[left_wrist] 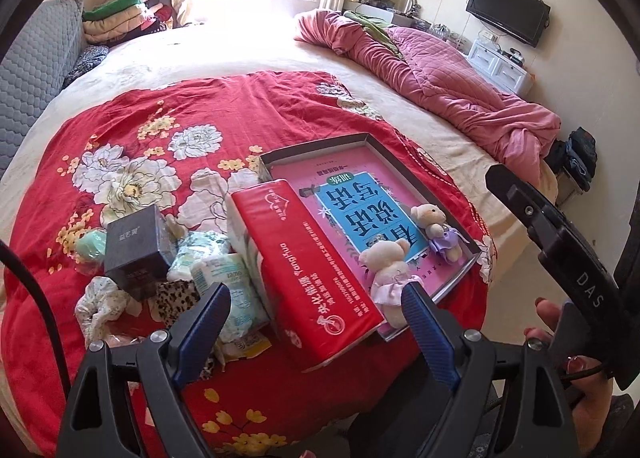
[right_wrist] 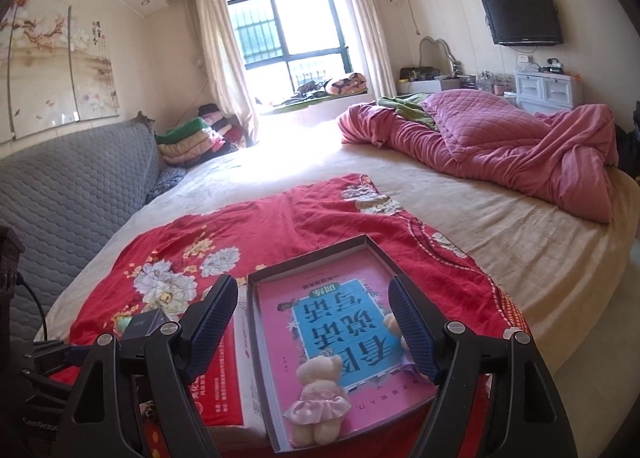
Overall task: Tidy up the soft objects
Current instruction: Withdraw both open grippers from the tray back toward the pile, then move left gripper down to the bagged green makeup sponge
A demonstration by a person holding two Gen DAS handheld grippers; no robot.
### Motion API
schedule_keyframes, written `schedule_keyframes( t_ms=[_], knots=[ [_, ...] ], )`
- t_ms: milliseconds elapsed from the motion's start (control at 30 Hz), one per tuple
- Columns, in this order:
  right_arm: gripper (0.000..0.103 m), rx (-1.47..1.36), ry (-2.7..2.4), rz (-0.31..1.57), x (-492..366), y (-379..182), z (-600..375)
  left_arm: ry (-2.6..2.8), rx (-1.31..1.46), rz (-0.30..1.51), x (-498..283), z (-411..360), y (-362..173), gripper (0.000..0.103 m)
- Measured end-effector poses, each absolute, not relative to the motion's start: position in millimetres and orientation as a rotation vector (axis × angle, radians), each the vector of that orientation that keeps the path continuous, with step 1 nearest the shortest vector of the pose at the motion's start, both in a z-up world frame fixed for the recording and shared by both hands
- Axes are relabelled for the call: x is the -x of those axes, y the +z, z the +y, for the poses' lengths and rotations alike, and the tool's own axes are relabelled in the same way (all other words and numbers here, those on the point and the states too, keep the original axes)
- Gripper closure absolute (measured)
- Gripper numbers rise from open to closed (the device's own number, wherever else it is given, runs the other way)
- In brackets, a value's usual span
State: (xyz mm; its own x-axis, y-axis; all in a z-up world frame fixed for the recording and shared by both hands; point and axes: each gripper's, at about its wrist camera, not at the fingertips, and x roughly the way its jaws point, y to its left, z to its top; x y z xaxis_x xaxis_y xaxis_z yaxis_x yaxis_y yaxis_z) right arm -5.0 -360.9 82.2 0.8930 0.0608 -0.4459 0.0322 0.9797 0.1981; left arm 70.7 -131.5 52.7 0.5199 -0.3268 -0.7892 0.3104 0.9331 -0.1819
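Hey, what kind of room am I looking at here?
A lived-in bedroom, most likely: a large bed with a rumpled pink quilt, a wall-mounted TV, and a curtained window.

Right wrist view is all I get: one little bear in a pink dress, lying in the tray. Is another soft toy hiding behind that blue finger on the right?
Observer: Yes. The left wrist view shows a second bear, in a purple dress, in the tray beside the pink-dress bear.
Operator: What lies left of the red pack?
Observer: A pile on the red floral sheet: a dark box, wrapped tissue packets and a leopard-print cloth.
Operator: Is the other gripper holding anything?
Observer: No. The left gripper is open above the red pack, with nothing in it.
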Motion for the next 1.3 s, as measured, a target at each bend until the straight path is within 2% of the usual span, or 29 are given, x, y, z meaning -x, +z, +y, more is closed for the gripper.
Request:
schedule_keyframes(
  t_ms=[600, 1300],
  knots=[
    [0.024, -0.064, 0.196, 0.512, 4, 91, -266, -0.196, 0.161, 0.908, -73, 1, 72, 0.016],
    [0.024, 0.179, 0.306, 0.645, -4, 38, -174, -0.091, 0.242, 0.945, -76, 77, 32, 0.016]
  ],
)
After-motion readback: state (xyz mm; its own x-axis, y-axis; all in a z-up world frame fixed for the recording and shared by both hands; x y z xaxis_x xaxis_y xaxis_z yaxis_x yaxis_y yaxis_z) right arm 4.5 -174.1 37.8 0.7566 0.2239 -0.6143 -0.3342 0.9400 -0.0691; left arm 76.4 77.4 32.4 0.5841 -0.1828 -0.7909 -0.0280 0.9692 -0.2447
